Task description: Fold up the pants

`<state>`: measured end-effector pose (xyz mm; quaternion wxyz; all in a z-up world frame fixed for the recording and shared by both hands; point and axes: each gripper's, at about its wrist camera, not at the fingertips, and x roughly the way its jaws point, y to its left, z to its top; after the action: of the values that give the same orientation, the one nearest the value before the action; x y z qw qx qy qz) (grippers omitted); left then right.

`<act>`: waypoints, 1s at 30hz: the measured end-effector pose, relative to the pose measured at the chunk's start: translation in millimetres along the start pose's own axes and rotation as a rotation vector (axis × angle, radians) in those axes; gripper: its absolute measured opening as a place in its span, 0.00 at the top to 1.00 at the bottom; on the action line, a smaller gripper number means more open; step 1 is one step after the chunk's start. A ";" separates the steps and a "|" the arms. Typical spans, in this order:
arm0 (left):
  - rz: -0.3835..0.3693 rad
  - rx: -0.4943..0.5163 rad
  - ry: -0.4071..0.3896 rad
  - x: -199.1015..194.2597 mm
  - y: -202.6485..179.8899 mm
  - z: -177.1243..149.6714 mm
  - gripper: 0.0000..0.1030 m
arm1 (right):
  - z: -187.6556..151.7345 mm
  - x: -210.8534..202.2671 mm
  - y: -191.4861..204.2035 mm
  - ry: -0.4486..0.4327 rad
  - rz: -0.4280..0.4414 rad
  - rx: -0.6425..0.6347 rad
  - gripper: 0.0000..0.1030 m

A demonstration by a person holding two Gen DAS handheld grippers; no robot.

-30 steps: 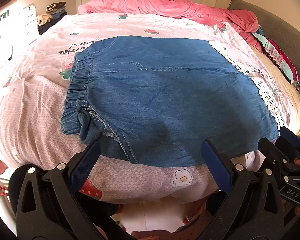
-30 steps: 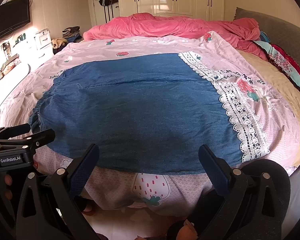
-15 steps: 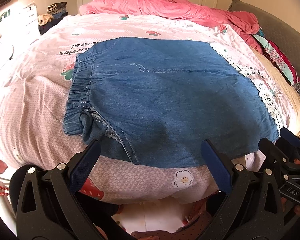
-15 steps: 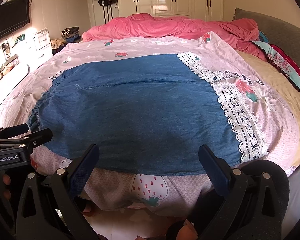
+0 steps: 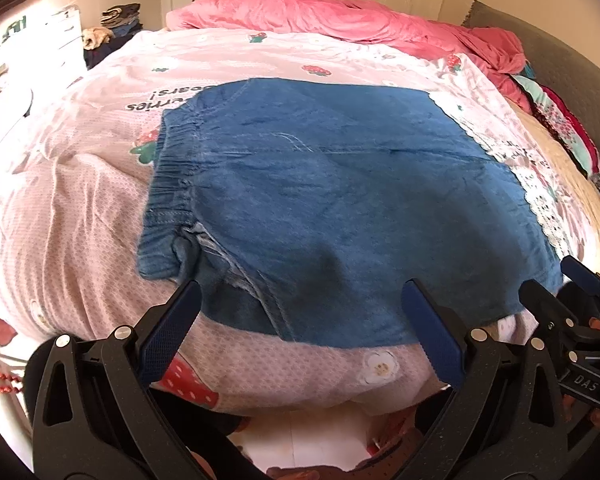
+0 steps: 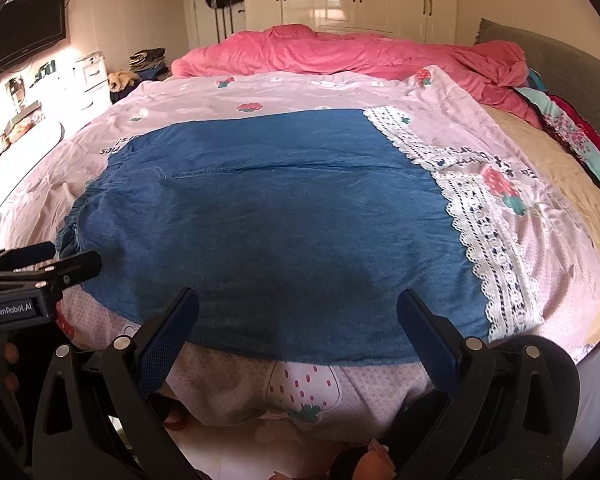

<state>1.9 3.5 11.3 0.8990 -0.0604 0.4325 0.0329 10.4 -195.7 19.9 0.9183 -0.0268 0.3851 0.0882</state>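
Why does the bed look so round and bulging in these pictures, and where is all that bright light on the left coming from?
Both views use fisheye lenses, so the bed bows outward and the corners go black. In the left wrist view, sunlight washes out the furniture at left; the denim pants look slightly soft. In the right wrist view, glare hits the drawers, and a dark shadow sits on the pants near the right tool.

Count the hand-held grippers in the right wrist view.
2: the right hand-held gripper, open, at bottom centre; the left hand-held gripper at the left edge, over the denim pants' waistband end.
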 end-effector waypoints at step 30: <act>0.092 -0.168 -0.005 59.8 109.3 114.4 0.09 | 137.1 116.7 46.8 0.045 0.101 -0.223 0.04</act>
<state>115.5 127.8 26.5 0.8894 -0.1155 0.4281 0.1106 178.5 -117.1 33.9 0.8952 -0.1113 0.3941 0.1760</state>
